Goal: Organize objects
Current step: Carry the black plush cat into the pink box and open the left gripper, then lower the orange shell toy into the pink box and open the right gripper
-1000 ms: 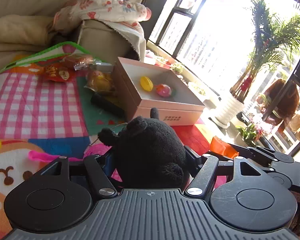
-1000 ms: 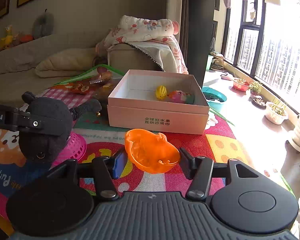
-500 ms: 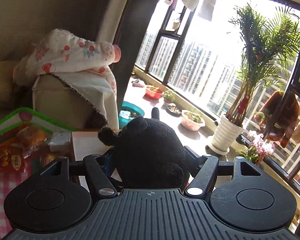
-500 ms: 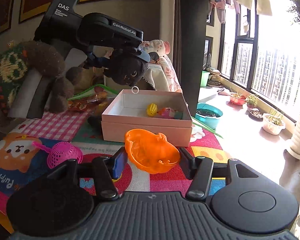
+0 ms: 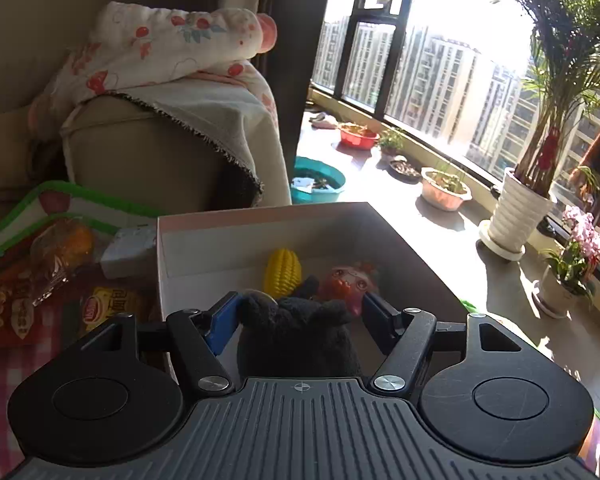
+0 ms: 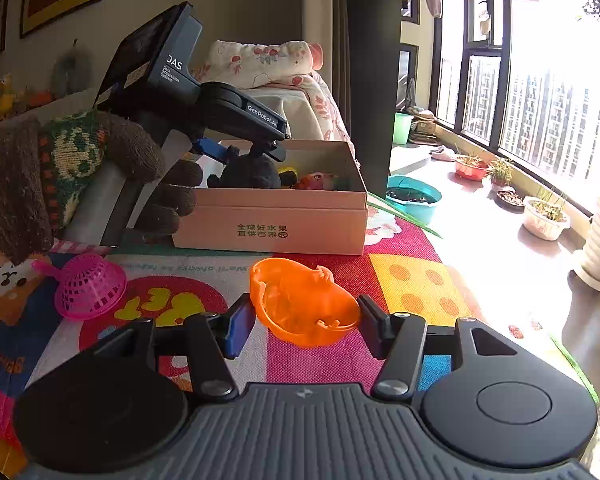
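Observation:
My left gripper [image 5: 298,316] hangs over the pink cardboard box [image 5: 396,236] with its jaws spread wider than the black plush toy [image 5: 296,340] between them; the toy sits low in the box. A yellow corn toy [image 5: 283,272] and a red pig toy [image 5: 350,282] lie inside. In the right wrist view the left gripper [image 6: 252,150] sits over the box [image 6: 276,216] with the plush [image 6: 248,174] below it. My right gripper [image 6: 306,320] is shut on an orange plastic mould [image 6: 302,304] above the colourful mat [image 6: 412,284].
A pink mesh basket toy [image 6: 90,290] lies on the mat at left. Snack packets [image 5: 40,280] lie left of the box. A sofa arm with a floral blanket [image 5: 172,64] stands behind. Plant pots [image 5: 446,190] and a teal basin [image 5: 318,180] line the window side.
My left gripper moved over the box, came down, and its jaws opened off the black plush, which has dropped lower. My right gripper still holds the orange mould in place.

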{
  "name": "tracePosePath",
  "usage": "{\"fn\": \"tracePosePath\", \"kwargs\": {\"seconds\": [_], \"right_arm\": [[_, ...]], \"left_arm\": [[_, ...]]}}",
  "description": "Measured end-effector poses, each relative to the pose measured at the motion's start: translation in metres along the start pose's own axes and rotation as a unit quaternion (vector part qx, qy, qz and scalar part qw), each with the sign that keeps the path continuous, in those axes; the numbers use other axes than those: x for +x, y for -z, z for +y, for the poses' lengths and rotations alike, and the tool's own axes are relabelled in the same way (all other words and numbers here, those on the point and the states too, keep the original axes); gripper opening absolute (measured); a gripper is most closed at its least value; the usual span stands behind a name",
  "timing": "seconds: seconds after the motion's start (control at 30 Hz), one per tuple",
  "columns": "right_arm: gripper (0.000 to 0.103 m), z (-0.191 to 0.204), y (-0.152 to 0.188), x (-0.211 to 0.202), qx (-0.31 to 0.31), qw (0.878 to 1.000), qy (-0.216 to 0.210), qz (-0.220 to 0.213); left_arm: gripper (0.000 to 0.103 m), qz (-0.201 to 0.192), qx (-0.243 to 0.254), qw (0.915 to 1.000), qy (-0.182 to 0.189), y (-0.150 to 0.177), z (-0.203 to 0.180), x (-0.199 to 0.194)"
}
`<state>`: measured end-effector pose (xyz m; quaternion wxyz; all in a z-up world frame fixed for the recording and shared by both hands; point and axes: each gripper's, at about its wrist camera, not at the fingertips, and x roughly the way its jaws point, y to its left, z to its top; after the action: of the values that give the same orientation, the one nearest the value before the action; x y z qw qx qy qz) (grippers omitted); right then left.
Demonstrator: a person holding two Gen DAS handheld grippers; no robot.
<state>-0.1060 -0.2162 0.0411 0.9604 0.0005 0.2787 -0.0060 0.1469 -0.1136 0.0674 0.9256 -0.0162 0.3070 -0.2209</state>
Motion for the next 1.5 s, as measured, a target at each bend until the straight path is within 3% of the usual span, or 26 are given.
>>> {"fn": "tracePosePath", "kwargs": {"seconds": [0.17,0.43,0.83,1.1,1.13,1.23,1.5], "right_arm": [[0.055,0.008,0.0,0.011,-0.009,1.0,0.0,0.018],[0.055,0.026,-0.015,0.022,-0.038,0.999,0.004,0.024],[0.055,0.034,-0.081,0.043,-0.068,0.997,0.028,-0.008],[0.056,0.035,-0.125,0.09,-0.066,0.997,0.032,-0.004],[0.057,0.034,-0.129,0.098,-0.063,0.997,0.034,-0.004],[0.084,0.032,-0.134,0.12,-0.046,0.998,0.047,0.0],[0.091,0.051,-0.086,0.105,-0.074,0.997,0.017,-0.028]], "left_arm": [[0.071,-0.048,0.0,0.9983,0.034,0.01,0.007,-0.055],[0.071,-0.029,-0.07,0.9952,0.061,0.067,0.054,-0.112],[0.071,-0.026,-0.132,0.9905,0.029,0.107,0.119,-0.144],[0.071,-0.017,-0.142,0.9892,0.033,0.121,0.134,-0.146],[0.071,-0.016,-0.141,0.9893,0.032,0.121,0.135,-0.146],[0.071,-0.015,-0.138,0.9899,0.028,0.12,0.135,-0.145],[0.071,-0.01,-0.127,0.9919,0.008,0.101,0.14,-0.126]]}}
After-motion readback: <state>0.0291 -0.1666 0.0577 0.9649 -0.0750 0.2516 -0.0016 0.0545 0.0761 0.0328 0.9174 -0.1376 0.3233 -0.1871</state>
